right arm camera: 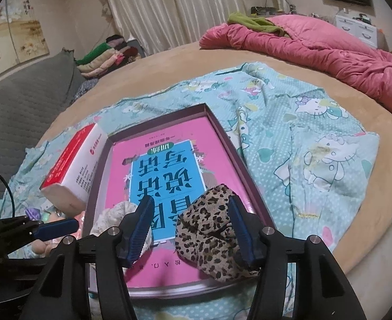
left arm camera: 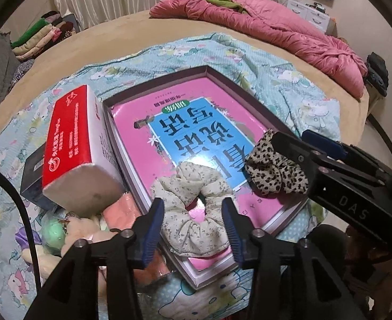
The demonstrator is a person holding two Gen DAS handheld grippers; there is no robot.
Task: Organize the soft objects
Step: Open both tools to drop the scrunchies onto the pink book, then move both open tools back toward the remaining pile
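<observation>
Floral scrunchie and leopard scrunchie lie in the box tray on the pink book; left claw, right claw both apart, straddling them; looks like placing step, next: back off cleanly

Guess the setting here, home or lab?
Home, most likely a bedroom: a pink quilt bunched on a bed, long curtains behind, and folded clothes stacked alongside.
</observation>
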